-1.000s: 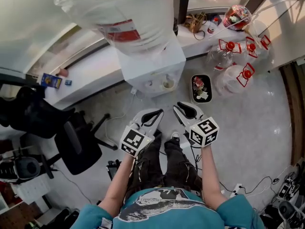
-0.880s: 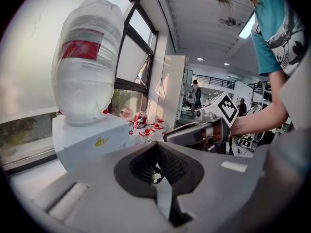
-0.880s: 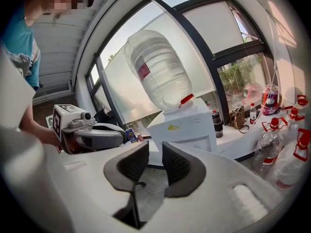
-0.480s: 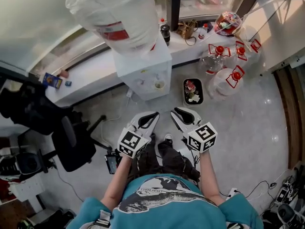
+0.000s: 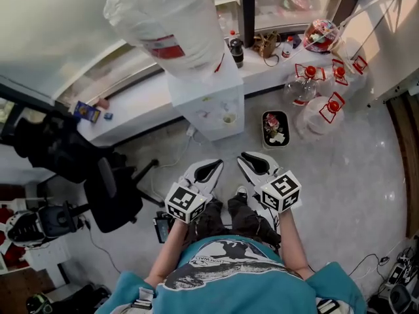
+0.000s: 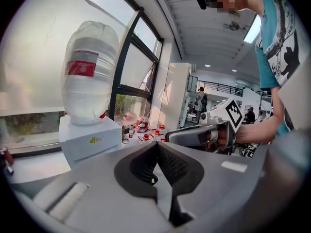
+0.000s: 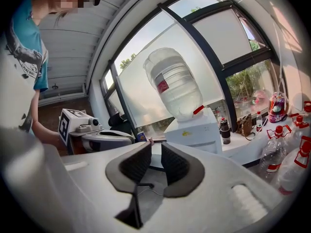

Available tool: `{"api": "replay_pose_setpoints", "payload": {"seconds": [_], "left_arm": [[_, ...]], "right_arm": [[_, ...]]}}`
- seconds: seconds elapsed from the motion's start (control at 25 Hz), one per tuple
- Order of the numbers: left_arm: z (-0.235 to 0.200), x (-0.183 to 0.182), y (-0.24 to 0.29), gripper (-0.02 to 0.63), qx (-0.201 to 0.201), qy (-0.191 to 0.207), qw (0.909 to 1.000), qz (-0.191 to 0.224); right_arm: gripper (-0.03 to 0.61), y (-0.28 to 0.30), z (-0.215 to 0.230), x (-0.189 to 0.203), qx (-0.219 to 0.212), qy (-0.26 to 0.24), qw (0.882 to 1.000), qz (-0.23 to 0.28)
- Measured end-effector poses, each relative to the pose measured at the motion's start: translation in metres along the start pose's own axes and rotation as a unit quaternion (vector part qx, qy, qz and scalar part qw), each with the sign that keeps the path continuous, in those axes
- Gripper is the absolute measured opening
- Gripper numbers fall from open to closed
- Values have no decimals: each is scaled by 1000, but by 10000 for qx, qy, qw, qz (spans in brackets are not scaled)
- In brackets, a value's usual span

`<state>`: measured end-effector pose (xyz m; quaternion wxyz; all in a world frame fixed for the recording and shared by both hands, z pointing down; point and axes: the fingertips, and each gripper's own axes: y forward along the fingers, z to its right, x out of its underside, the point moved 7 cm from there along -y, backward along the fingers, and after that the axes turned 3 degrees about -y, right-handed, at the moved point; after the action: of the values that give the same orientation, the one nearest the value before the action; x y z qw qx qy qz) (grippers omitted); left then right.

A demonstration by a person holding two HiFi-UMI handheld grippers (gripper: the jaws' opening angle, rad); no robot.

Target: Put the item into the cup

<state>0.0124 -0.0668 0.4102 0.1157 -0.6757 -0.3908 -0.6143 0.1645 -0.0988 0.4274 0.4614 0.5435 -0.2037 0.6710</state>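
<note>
A small pale cup (image 5: 228,118) stands on the drip ledge of the white water dispenser (image 5: 211,98), which carries a large upturned bottle (image 5: 167,18). I hold both grippers side by side at waist height, pointing at the dispenser and well short of it. The left gripper (image 5: 208,169) has its pads together with nothing between them (image 6: 158,147). The right gripper (image 5: 254,162) shows a narrow gap between its pads and is closing on nothing (image 7: 156,152). Each gripper view shows the other gripper alongside. I see no loose item in either grip.
A black office chair (image 5: 111,188) stands to the left. On the floor right of the dispenser lie a dark tray of odds and ends (image 5: 275,128) and several empty water jugs with red handles (image 5: 321,103). The window ledge (image 5: 137,100) runs behind, with a dark bottle (image 5: 237,48).
The head view has shifted a little and the grippers sit slightly lower in it. They stay side by side, pointing at the dispenser.
</note>
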Motion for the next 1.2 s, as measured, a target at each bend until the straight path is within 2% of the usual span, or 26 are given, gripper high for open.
{"api": "replay_pose_setpoints", "payload": {"seconds": [0.24, 0.36, 0.56, 0.76, 1.2], "left_arm": [[-3, 3, -17, 9, -97, -79, 9999, 7], [-6, 7, -33, 9, -122, -135, 9998, 50], [-6, 21, -67, 9, -160, -143, 9997, 114], [-3, 31, -108, 9, -34, -194, 9997, 165], [10, 56, -170, 9, 238, 4, 9995, 191]], "right_arm": [[55, 10, -18, 1, -173, -101, 9998, -75], [28, 18, -34, 4, -201, -259, 9993, -182], [20, 26, -70, 11, -247, -430, 9984, -263], [20, 30, -114, 17, -154, -568, 9979, -282], [-8, 32, -190, 40, 51, -662, 9975, -258]]}}
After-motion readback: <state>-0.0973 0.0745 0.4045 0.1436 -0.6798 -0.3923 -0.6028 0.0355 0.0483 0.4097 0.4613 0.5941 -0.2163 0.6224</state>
